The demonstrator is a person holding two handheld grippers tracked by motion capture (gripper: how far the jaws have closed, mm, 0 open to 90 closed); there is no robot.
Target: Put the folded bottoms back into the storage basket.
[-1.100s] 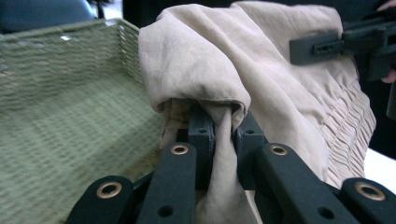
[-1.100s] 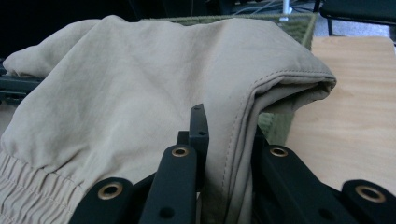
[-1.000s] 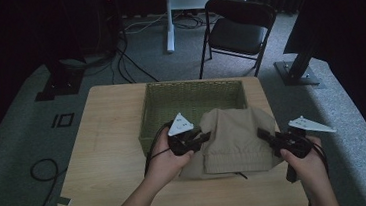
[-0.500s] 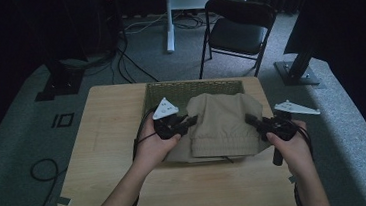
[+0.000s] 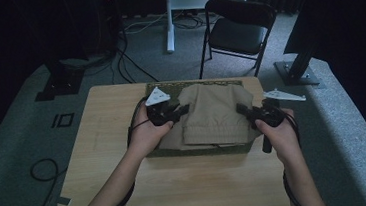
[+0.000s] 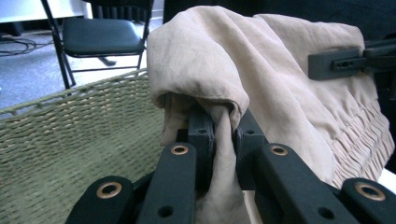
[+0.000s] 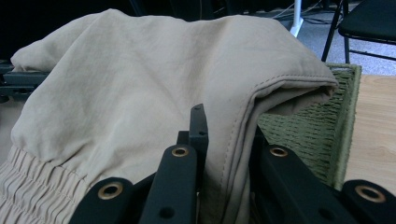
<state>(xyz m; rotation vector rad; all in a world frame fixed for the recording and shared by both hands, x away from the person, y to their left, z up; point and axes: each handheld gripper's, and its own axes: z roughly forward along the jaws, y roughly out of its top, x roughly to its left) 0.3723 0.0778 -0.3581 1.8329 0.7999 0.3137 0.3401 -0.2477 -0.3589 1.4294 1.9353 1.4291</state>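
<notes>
- The folded beige garment (image 5: 215,115) has been carried from the desk (image 5: 99,140) toward twelve o'clock, over the green woven basket (image 5: 200,149); lowering in seems next.
- Left gripper (image 5: 179,112), at nine o'clock, fingers clenched on the garment's edge.
- Right gripper (image 5: 244,111), at three o'clock, likewise grasping cloth, both hands level.

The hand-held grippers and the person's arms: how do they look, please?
Both the left hand-held gripper and the right hand-held gripper are black, each topped by a grey three-cornered plate. In the gripper views the jaws show brass-coloured rivets and small holes. A black cable trails from each. The forearms are bare, with no sleeves visible.
</notes>
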